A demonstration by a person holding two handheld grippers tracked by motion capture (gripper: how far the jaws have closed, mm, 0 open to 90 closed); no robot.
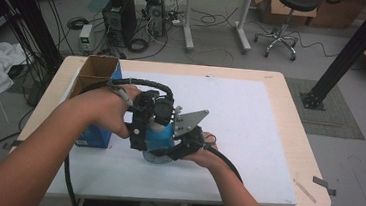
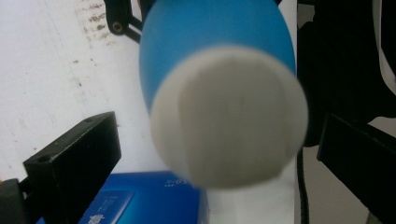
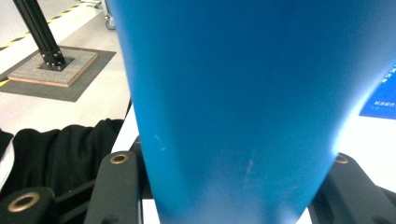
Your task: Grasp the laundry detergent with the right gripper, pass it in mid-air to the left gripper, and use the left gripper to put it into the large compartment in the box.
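Table (image 1: 288,142) with white sheet (image 1: 250,119) on top. Open cardboard box (image 1: 95,75) at the left edge, blue box (image 1: 95,136) just in front of it. Blue bottle (image 1: 160,137) with white cap (image 2: 229,116) held mid-table between both hands. Right tongs (image 1: 166,154) clamped on the bottle's body. Left tongs (image 1: 141,129) open, jaws either side of the cap, not touching.

A blue bottle (image 1: 160,137) with a white cap (image 2: 229,116) lies tilted at centre frame, its cap end pointing toward the upper left, on the white worktop (image 1: 249,129).
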